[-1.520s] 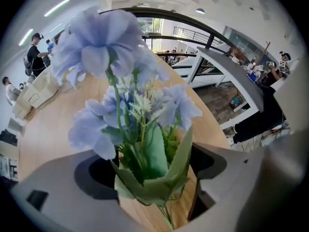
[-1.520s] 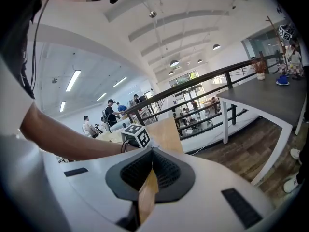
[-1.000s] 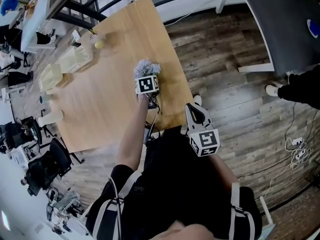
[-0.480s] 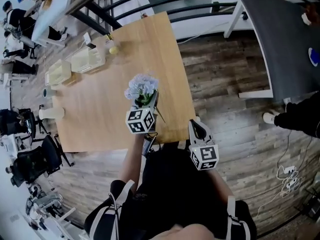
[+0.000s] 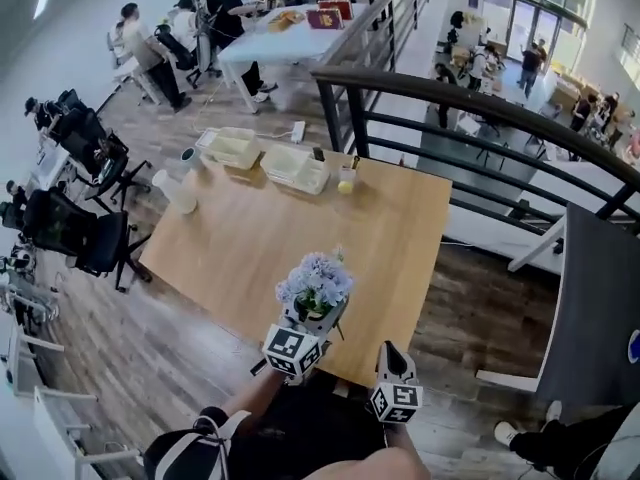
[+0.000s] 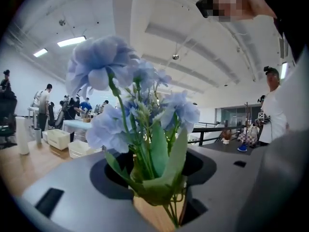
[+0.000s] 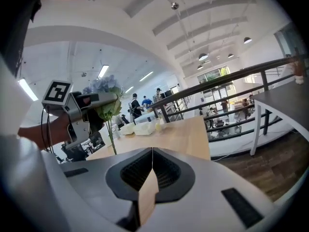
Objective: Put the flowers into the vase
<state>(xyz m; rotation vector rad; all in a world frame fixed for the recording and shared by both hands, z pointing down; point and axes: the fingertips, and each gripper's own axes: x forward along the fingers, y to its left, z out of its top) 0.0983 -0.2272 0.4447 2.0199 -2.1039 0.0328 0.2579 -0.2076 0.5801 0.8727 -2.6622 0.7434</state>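
Observation:
A bunch of pale blue flowers point(image 5: 315, 281) with green leaves is held up over the near edge of the wooden table point(image 5: 400, 228). My left gripper point(image 5: 318, 318) is shut on its stems, with the blooms point(image 6: 126, 98) standing up from the jaws and filling the left gripper view. My right gripper point(image 5: 392, 354) hangs just to the right, near the table edge, its jaws shut on nothing point(image 7: 151, 164). From the right gripper view the left gripper point(image 7: 79, 108) and the bunch point(image 7: 104, 90) show with a stem hanging below. A tall white vessel point(image 5: 178, 191), perhaps the vase, stands at the far left edge.
Two pale plastic boxes point(image 5: 232, 148) point(image 5: 295, 168) and a small yellow cup point(image 5: 346, 181) sit along the table's far side. A dark railing point(image 5: 450, 98) runs behind it. Office chairs point(image 5: 75, 238) stand at the left, and people sit at a far table.
My left gripper has lifted the flowers up off the table and tipped them upright. The head view has swung up from straight down to look across the table.

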